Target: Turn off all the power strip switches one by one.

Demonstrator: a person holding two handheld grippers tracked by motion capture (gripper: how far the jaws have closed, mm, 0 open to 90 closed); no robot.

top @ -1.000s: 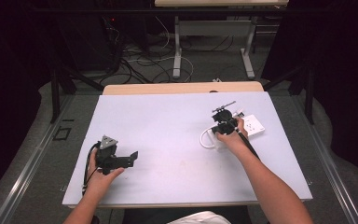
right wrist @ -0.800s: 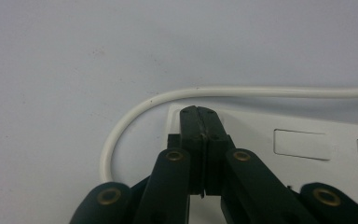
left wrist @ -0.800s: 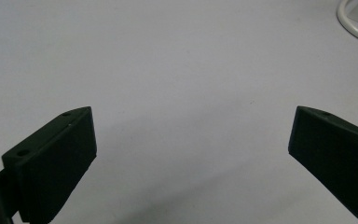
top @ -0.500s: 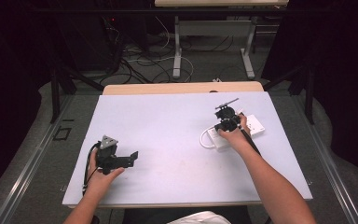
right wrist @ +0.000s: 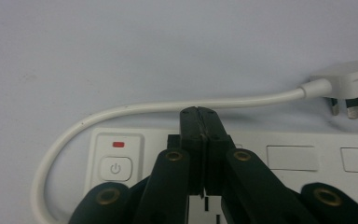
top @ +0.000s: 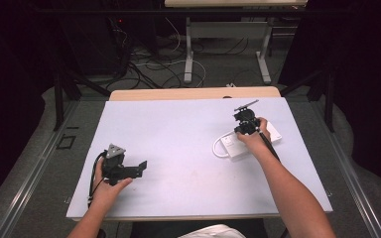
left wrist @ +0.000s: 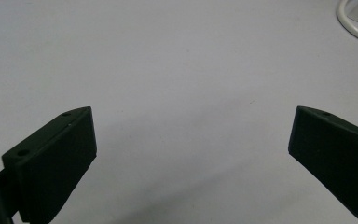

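1. Broadly: pale grey-white mat (top: 178,144) over a wooden table (top: 193,93), wood edge showing at far side.
2. Dark room around; grey floor, tangle of cables (top: 149,64) and white desk legs (top: 189,49) beyond the table.
3. White power strip (top: 238,144) on mat, right side, under right hand; long flat body w/ several sockets.
4. Close up in right gripper view: power strip (right wrist: 279,158) has round power button (right wrist: 115,168) at one end, small red mark (right wrist: 118,144) above it, blank rectangular socket covers further along.
5. White cord (right wrist: 168,108) loops out from button end, curves along strip's far side, ends in white plug (right wrist: 349,81) w/ pins visible, lying on mat just beside strip.
6. Right gripper (top: 247,124) over strip, tilted down; jaws pressed together tip to tip, nothing between them; tips (right wrist: 200,116) near strip's far edge by the cord, contact w/ strip not clear.
7. Left gripper (top: 129,169) low over mat, near-left area, well apart from strip; jaws spread wide, nothing between, bare mat ahead (left wrist: 191,93).
8. Cord loop (left wrist: 354,21) just visible at top corner of left gripper view.
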